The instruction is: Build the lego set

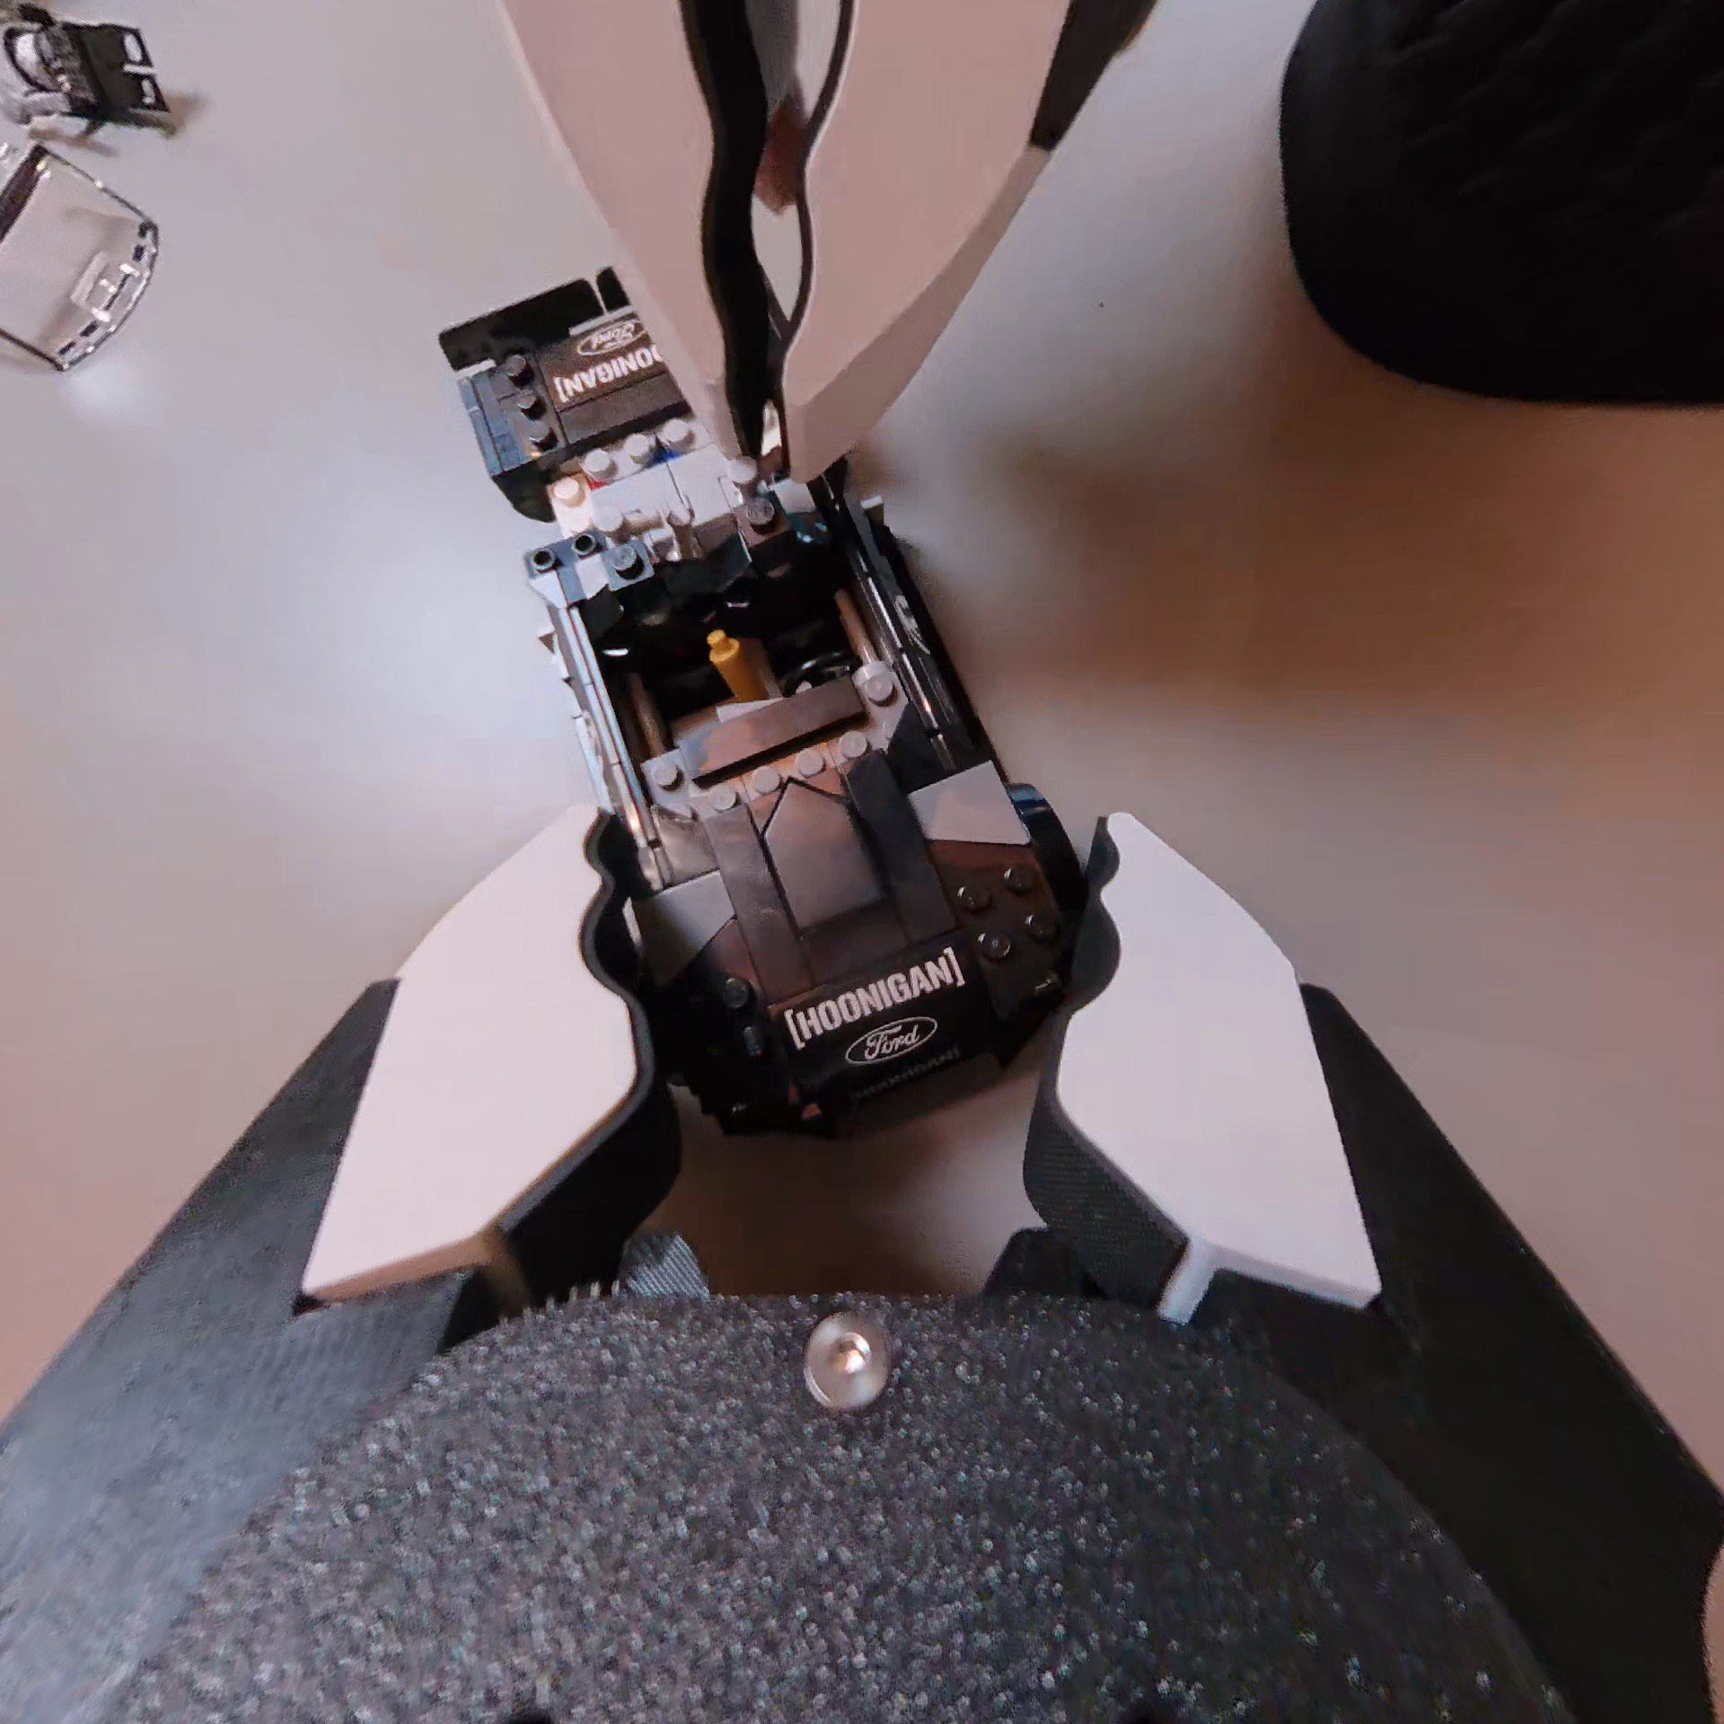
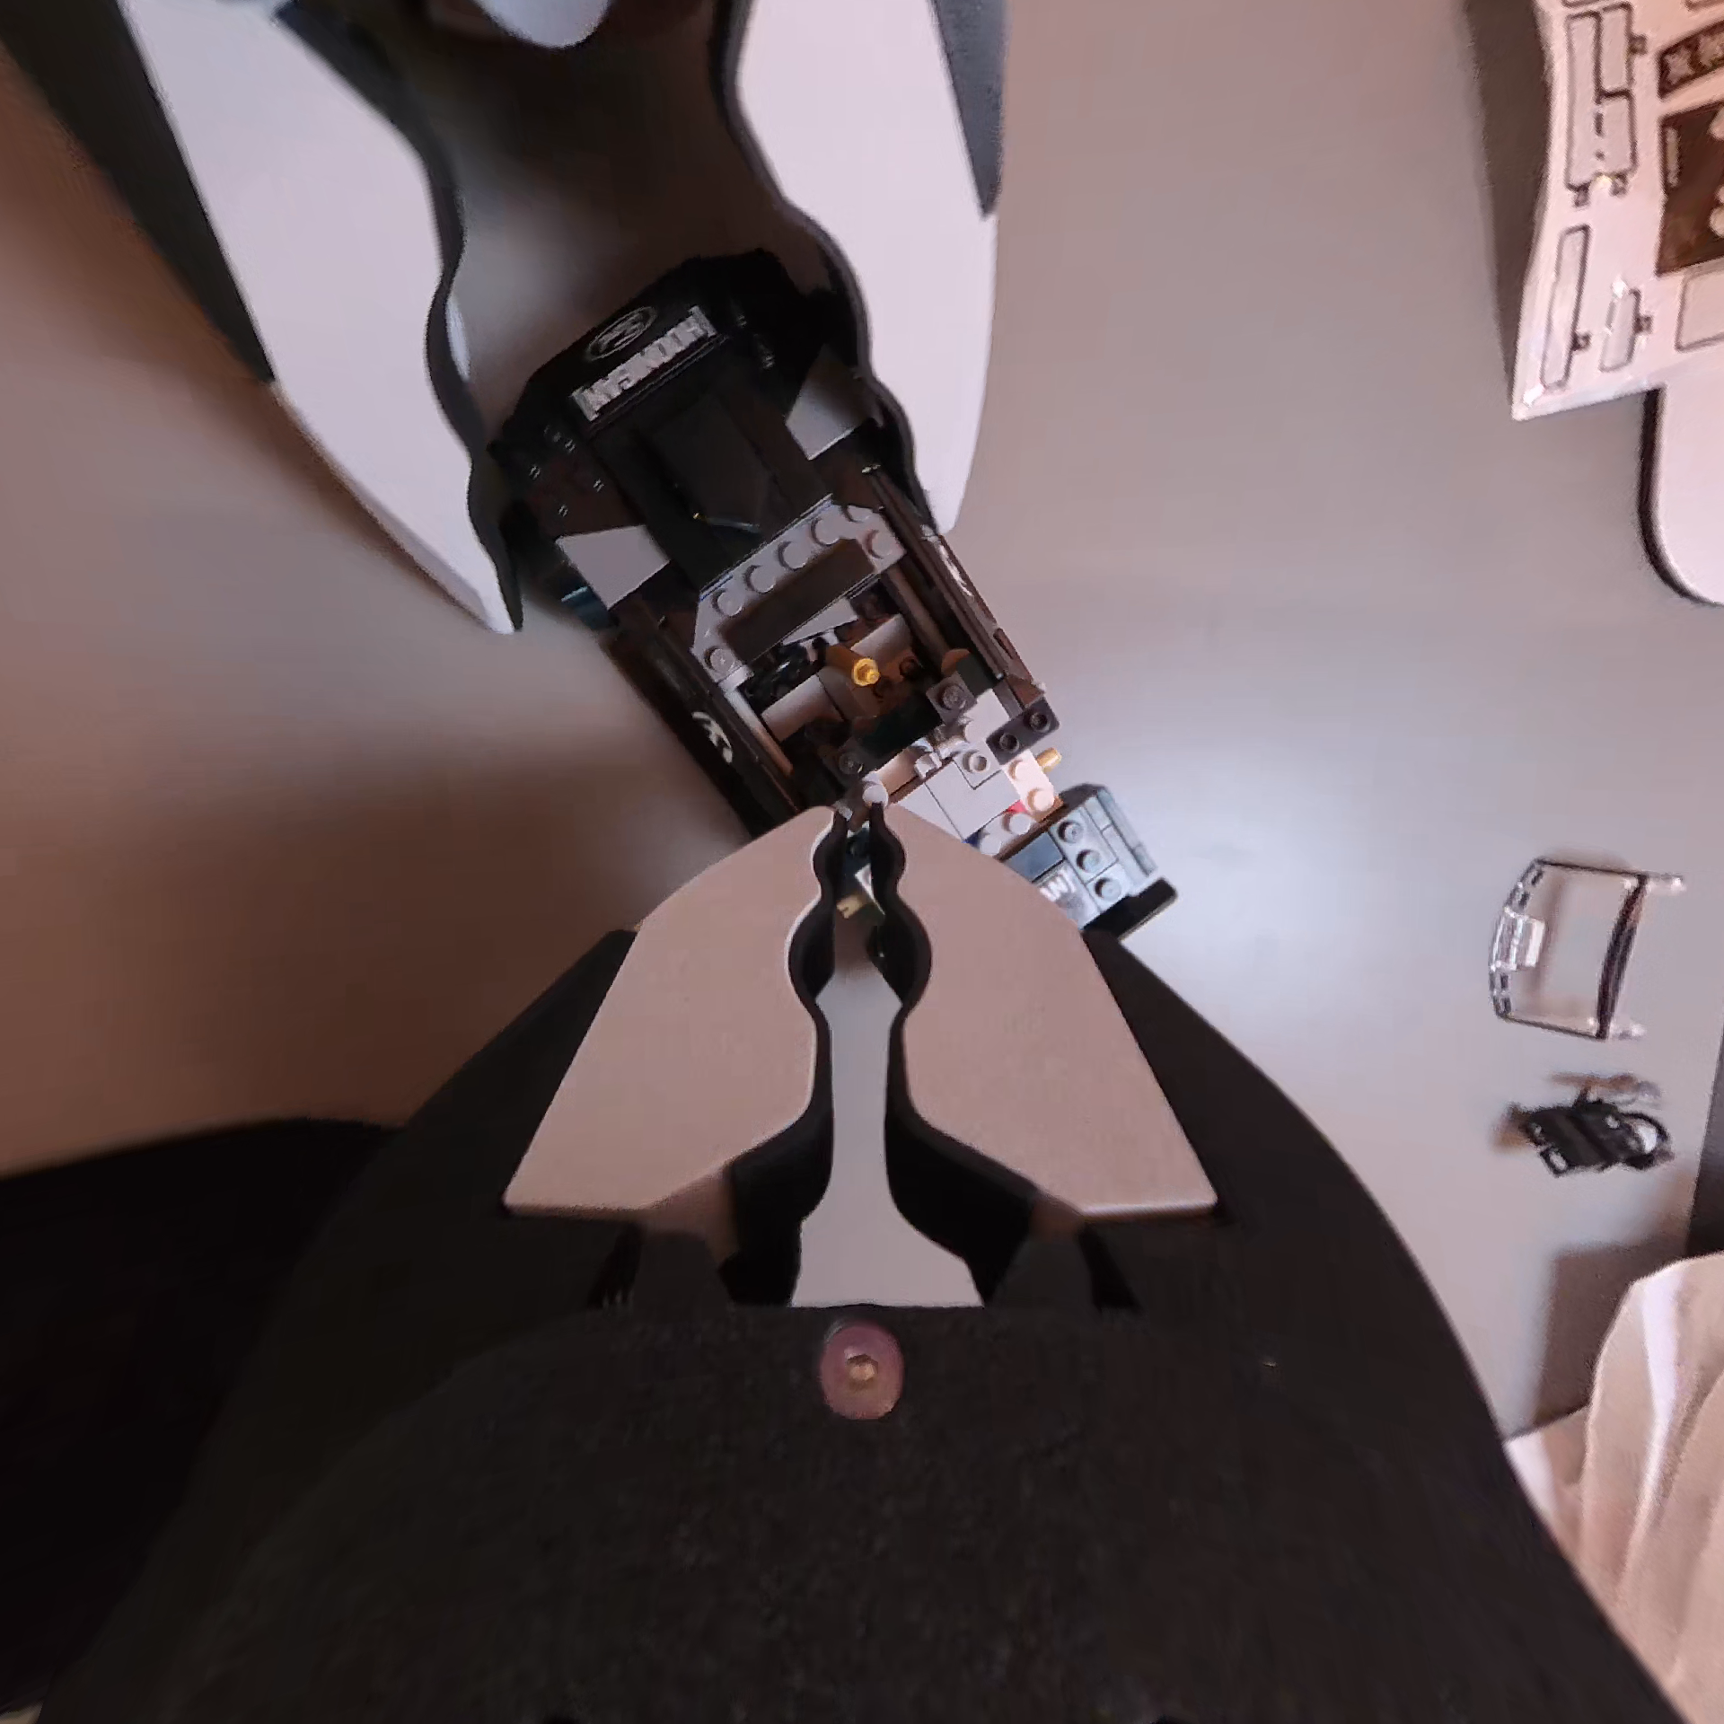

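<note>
A black and grey lego car (image 1: 821, 896) with an open cabin lies on the pale table (image 1: 1306, 700). My left gripper (image 1: 849, 886) is shut on its printed hood end, one finger against each side. My right gripper (image 1: 760, 457) comes from the far side, its fingers nearly closed on a small light grey piece (image 1: 743, 469) at the studded rear of the car. In the right wrist view my right gripper (image 2: 858, 821) pinches that grey piece (image 2: 872, 795) on the car (image 2: 746, 560), and the left gripper (image 2: 709, 448) clamps the far end.
A clear windscreen piece (image 2: 1577, 961) and a small black assembly (image 2: 1586, 1133) lie on the table to the right; they also show in the left wrist view (image 1: 65, 261). A printed sheet (image 2: 1633, 187) lies at the far right. A white cloth (image 2: 1642, 1446) is near. Tip to tip, the grippers are about 7 cm apart. Both grippers' tips are roughly 25 cm from the small black assembly (image 2: 1586, 1133). It is also in sight in the left wrist view (image 1: 90, 70).
</note>
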Demonstrator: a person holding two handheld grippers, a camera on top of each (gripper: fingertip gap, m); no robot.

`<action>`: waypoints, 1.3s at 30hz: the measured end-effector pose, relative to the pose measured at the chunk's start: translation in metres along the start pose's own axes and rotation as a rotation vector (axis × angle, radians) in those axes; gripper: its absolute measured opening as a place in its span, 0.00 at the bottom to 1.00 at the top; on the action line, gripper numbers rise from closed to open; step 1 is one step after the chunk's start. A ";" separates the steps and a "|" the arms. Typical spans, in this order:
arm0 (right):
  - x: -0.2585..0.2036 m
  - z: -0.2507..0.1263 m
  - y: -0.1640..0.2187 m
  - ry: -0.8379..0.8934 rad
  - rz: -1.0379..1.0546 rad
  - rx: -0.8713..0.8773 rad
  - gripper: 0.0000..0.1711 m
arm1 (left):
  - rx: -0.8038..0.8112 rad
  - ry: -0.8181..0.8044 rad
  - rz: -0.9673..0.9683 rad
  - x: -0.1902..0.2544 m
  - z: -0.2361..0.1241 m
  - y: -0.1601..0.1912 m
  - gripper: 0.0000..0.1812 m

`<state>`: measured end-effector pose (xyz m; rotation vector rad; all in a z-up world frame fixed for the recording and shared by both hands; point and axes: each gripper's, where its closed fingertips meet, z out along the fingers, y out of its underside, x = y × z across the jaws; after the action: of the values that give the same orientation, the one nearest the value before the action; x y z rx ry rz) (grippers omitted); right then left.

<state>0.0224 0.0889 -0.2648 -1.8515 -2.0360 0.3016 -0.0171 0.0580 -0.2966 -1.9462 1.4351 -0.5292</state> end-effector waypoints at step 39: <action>-0.029 -0.011 0.006 0.038 0.322 0.087 0.05 | -0.018 0.156 0.143 0.011 -0.003 0.003 0.51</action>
<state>0.0341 0.0600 -0.2611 -2.1087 -1.6672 0.4289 -0.0180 0.0463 -0.2969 -1.8326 1.6668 -0.6149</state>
